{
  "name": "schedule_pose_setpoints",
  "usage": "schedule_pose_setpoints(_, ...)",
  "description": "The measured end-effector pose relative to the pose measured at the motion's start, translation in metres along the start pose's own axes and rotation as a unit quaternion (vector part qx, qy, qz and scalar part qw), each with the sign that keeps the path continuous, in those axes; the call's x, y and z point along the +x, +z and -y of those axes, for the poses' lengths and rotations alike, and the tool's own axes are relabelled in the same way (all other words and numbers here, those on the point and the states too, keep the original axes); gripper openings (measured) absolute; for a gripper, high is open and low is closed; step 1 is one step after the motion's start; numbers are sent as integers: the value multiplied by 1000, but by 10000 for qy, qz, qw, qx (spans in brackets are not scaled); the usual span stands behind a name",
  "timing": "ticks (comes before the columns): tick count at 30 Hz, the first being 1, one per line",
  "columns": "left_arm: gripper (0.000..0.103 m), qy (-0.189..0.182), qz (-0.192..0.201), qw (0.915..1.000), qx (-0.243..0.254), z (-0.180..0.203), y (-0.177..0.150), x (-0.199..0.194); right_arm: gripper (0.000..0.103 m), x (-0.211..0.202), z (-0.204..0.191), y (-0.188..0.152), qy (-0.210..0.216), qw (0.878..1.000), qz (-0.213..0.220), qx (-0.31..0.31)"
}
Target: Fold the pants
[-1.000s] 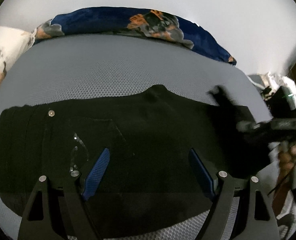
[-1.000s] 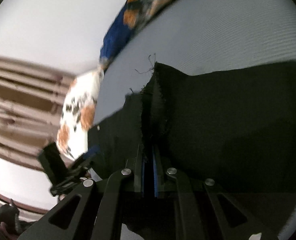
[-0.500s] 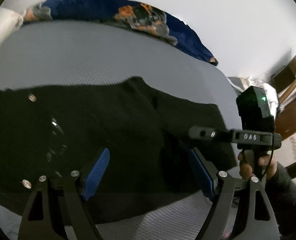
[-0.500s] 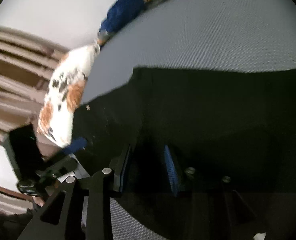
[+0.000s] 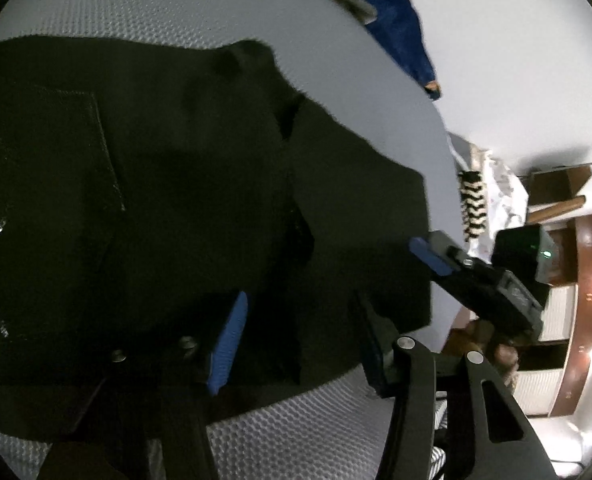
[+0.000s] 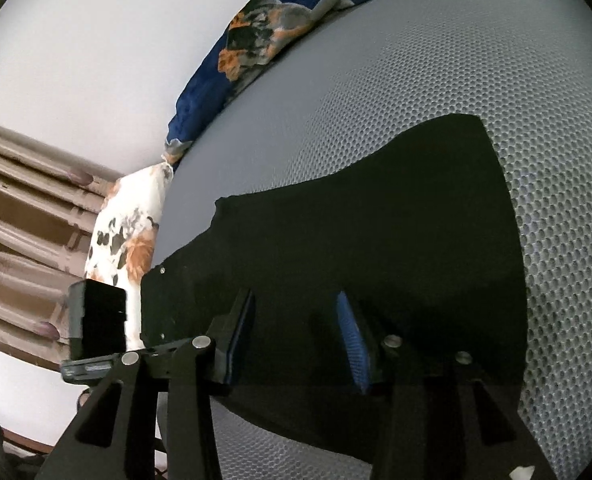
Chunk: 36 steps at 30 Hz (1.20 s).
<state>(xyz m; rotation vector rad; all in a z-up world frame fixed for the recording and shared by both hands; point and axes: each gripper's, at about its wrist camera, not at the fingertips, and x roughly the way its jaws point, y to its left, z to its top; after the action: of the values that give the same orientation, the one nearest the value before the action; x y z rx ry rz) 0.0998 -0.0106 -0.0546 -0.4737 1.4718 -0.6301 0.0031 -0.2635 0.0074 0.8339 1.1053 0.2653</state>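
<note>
The left gripper (image 5: 296, 344) has jaws that have just been closing and stand half apart, bare above the cloth. The right gripper (image 6: 296, 340) has jaws that have just been opening; nothing is pinched between them. Beneath both lie black pants (image 6: 336, 240), folded flat on a grey mesh-textured bed (image 6: 436, 60), with a stitched pocket (image 5: 55, 152) showing. A blue flowered blanket (image 6: 263, 40) lies bunched along the bed's far edge.
</note>
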Motion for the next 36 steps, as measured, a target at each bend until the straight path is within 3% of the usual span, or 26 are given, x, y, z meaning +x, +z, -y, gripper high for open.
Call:
schedule_pose_setpoints(8, 52, -170, -176, 9997, -32, 9, -5, 23, 42, 5, 10, -3, 128, 9998, -70, 97)
schedule_pose_setpoints(10, 42, -240, -251, 9994, -2, 15, -7, 29, 42, 6, 13, -3, 129, 9998, -101, 129)
schedule_pose_setpoints(12, 7, -270, -319, 9991, -82, 16, -8, 34, 42, 6, 14, -4, 108, 9998, -105, 136)
schedule_pose_setpoints(15, 5, -285, -187, 9994, -65, 18, -7, 26, 42, 5, 12, -5, 55, 9999, -96, 98)
schedule_pose_setpoints(20, 4, -195, 155, 9992, 308, 20, -10, -8, 42, 9, 11, -6, 19, 9999, -129, 58)
schedule_pose_setpoints(24, 5, 307, -221, 9990, 219, 7, -13, 15, 41, 19, 13, -8, -152, 9996, -246, 3)
schedule_pose_setpoints(29, 12, 688, -171, 9959, 562, 16, -14, 17, 41, 21, 4, -11, -445, 9982, -288, -262)
schedule_pose_setpoints(31, 17, 1088, 0, 9906, 831, 25, -12, 10, 43, 20, -2, -11, -596, 9969, -245, -447)
schedule_pose_setpoints(34, 24, 1562, 556, 9762, 1395, 45, -9, -7, 43, 9, -16, -6, -1091, 9894, 162, -949)
schedule_pose_setpoints(36, 42, 1594, 841, 9703, 1616, 55, -3, -13, 43, 3, -23, -1, -1484, 9812, 375, -1178)
